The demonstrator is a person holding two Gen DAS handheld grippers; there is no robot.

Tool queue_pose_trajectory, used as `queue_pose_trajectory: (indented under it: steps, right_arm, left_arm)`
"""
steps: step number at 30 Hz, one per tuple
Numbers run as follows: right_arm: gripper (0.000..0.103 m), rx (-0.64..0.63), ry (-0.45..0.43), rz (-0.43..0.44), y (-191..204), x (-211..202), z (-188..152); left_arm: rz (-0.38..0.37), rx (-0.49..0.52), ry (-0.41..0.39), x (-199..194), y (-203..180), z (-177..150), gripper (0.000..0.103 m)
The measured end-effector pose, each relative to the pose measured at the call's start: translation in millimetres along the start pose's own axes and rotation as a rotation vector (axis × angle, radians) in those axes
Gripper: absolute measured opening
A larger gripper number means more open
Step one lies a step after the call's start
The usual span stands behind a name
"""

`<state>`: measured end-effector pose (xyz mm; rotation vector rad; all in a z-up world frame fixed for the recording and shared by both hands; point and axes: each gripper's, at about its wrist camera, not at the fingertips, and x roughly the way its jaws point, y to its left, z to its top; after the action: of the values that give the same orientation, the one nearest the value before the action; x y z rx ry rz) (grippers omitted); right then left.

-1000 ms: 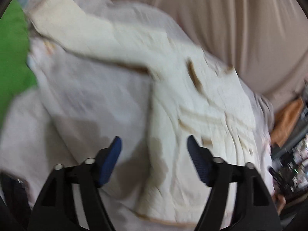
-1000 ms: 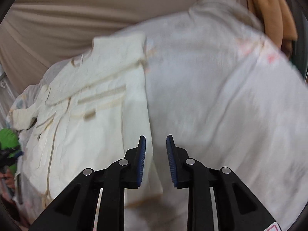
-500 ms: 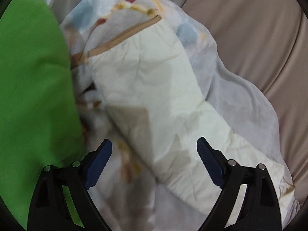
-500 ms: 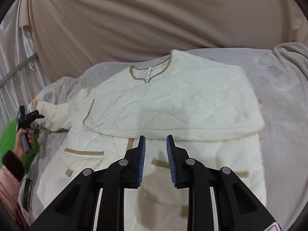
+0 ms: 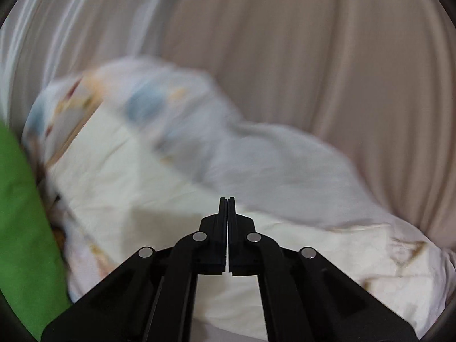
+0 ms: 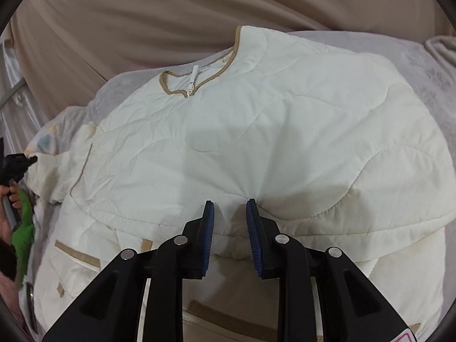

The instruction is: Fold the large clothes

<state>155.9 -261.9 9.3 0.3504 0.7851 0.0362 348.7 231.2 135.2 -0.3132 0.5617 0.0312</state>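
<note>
The left gripper (image 5: 227, 199) has its two black fingers pressed flat together, tip to tip, with no cloth caught between them. It hangs just above a cream sleeve (image 5: 122, 188) of the quilted jacket, which runs from the lower right of the left wrist view up towards the upper left, where a tan-trimmed cuff shows only as a blur. Under the sleeve lies a pale printed sheet (image 5: 256, 156) with faint blue and orange patches, and a bright green cloth (image 5: 25, 228) fills the left edge. Beige draped fabric (image 5: 327, 71) hangs behind.

The right gripper (image 6: 229, 208) has its blue-padded fingers (image 6: 209, 219) a little apart, with a gap between them. The tips sit at the folded lower edge of the cream quilted jacket (image 6: 270, 131), where the fabric puckers towards them; whether the pads actually pinch the cloth cannot be told. The jacket lies spread on the pale sheet-covered bed (image 6: 427, 65), its upper part folded over the lower, with the tan-bound neckline and zipper top (image 6: 189, 85) towards the far side. Tan pocket trim (image 6: 77, 253) shows at the lower left. At the far left edge a person's hand (image 6: 8, 196) holds the other gripper beside the sleeve end.
</note>
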Motion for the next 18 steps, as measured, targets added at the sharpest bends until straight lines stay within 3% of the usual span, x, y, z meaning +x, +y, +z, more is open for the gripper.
queue_pose_trajectory:
  steps: [2,5,8,9,10,11,12,15,18]
  right_arm:
    - [0.024,0.028,-0.001,0.027,-6,0,0]
    - [0.024,0.039,-0.010,0.043,-7,-3,-1]
    - [0.026,0.037,-0.016,0.053,-7,-4,-3]
    - [0.026,0.038,-0.016,0.059,-8,-5,-3]
    - [0.027,0.042,-0.017,0.067,-9,-5,-4]
    - [0.027,0.047,-0.017,0.074,-10,-5,-4]
    - [0.027,0.051,-0.017,0.078,-11,-5,-4]
    - [0.028,0.054,-0.019,0.089,-12,-5,-4]
    - [0.031,0.047,-0.020,0.093,-11,-5,-4]
  left_arm:
    - [-0.134,0.088,-0.053,-36,-59,4,0.000]
    - [-0.267,0.175,-0.075,-69,-128,-6,0.000]
    - [-0.343,0.149,-0.008,-62,-158,-28,0.006]
    - [-0.347,0.128,0.026,-54,-157,-36,0.019]
    - [-0.340,0.094,0.073,-40,-151,-47,0.042]
    - [-0.322,0.059,0.116,-29,-139,-58,0.053]
    - [-0.274,0.018,0.157,-13,-121,-72,0.057]
    - [-0.113,-0.057,0.217,12,-62,-96,0.057]
    - [0.063,-0.175,0.218,28,14,-93,0.057]
